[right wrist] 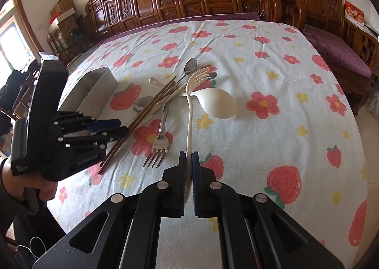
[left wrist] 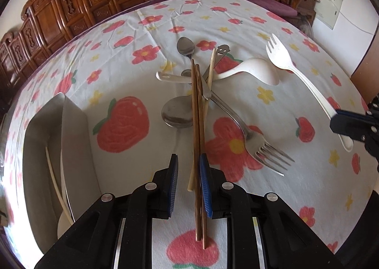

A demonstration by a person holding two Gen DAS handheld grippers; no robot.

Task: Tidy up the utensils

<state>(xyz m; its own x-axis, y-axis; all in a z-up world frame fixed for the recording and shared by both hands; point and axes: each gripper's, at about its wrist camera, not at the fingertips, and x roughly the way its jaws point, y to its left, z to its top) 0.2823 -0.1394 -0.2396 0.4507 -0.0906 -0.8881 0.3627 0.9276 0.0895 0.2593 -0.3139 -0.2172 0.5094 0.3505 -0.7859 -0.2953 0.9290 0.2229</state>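
Left gripper (left wrist: pixel 188 183): jaws narrowly parted, with the brown wooden chopsticks (left wrist: pixel 197 126) running between them. The right pad touches the pair and the left pad stands clear, so no grip is made. Right gripper (right wrist: pixel 188 179): jaws clamped on the handle of the white plastic fork (right wrist: pixel 189 112), whose tines point far across the floral tablecloth (right wrist: pixel 272 138).

The chopsticks lie across a heap at mid-table: a metal fork (left wrist: pixel 255 141), a large metal spoon (left wrist: pixel 176 113), a small spoon (left wrist: pixel 186 47), a pale chopstick (left wrist: pixel 208 88) and a white rice paddle (left wrist: pixel 255 71). The metal organizer tray (left wrist: pixel 73 131) stands at the near left.

Risks: a one-sided closure may roll the chopsticks apart, so only one lifts. Dragging them may disturb the heap, since they cross the spoon and the pale chopstick.
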